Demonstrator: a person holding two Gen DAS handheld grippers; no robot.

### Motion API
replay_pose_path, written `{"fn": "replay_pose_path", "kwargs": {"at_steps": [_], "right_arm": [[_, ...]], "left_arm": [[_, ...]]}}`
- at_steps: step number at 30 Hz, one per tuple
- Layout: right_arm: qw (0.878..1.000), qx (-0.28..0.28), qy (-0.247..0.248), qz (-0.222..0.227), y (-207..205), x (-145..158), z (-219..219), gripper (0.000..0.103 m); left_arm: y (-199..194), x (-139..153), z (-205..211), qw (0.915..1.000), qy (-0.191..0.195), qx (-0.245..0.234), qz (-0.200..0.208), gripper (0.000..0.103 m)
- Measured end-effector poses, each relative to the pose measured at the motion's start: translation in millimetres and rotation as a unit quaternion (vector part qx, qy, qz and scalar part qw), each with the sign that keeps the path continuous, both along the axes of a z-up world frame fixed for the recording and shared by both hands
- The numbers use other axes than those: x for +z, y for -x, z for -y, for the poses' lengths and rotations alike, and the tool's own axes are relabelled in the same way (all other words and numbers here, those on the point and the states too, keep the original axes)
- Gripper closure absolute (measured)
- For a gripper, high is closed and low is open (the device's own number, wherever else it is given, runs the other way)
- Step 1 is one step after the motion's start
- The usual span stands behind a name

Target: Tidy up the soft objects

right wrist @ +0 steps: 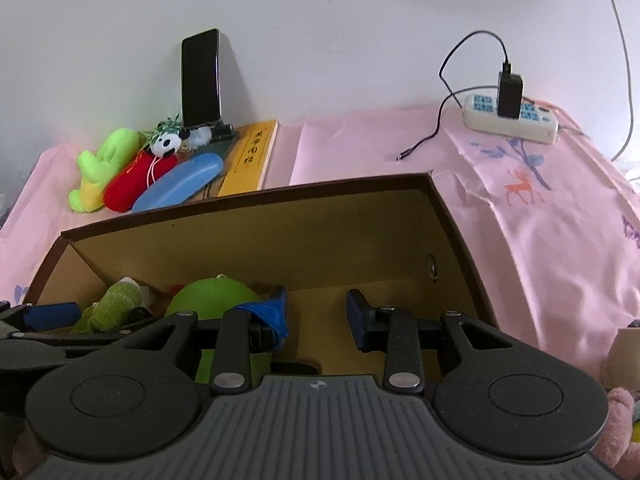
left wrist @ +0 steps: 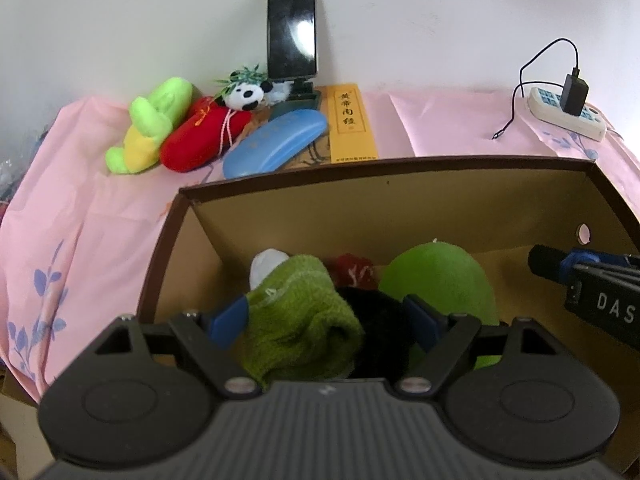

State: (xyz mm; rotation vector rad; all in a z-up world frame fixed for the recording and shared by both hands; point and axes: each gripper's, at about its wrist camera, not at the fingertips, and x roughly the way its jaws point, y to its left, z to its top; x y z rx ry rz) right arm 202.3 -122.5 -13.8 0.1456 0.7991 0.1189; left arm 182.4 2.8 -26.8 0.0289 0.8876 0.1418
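An open cardboard box point(left wrist: 384, 208) stands on the pink cloth; it also shows in the right wrist view point(right wrist: 280, 240). Inside lie a green knitted soft toy point(left wrist: 296, 320), a round green plush point(left wrist: 440, 276), something red point(left wrist: 352, 270) and a black soft thing point(left wrist: 380, 332). My left gripper point(left wrist: 324, 320) is over the box with its jaws wide around the knitted toy and the black thing; I cannot tell if it grips them. My right gripper point(right wrist: 316, 312) is open and empty over the box's right half. A light green plush point(left wrist: 148, 124), a red plush point(left wrist: 204, 136) and a panda plush point(left wrist: 244, 96) lie behind the box.
A blue glasses case point(left wrist: 276, 142), a yellow book point(left wrist: 352, 120) and a phone on a stand point(left wrist: 292, 32) sit at the back by the wall. A power strip with charger and cable point(left wrist: 568, 112) is at the back right. A pink plush point(right wrist: 620, 440) lies at the right wrist view's lower right.
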Motion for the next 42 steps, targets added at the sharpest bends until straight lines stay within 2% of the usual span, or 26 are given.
{"fn": "replay_pose_path", "kwargs": {"at_steps": [14, 42], "right_arm": [[0.999, -0.004, 0.016, 0.031, 8.2, 2.4, -1.2, 0.087], [0.999, 0.005, 0.014, 0.029, 8.5, 1.8, -3.5, 0.087]], "left_arm": [[2.8, -0.6, -0.7, 1.0, -0.001, 0.005, -0.001, 0.019], [7.4, 2.8, -0.9, 0.9999, -0.004, 0.011, 0.004, 0.019]]}}
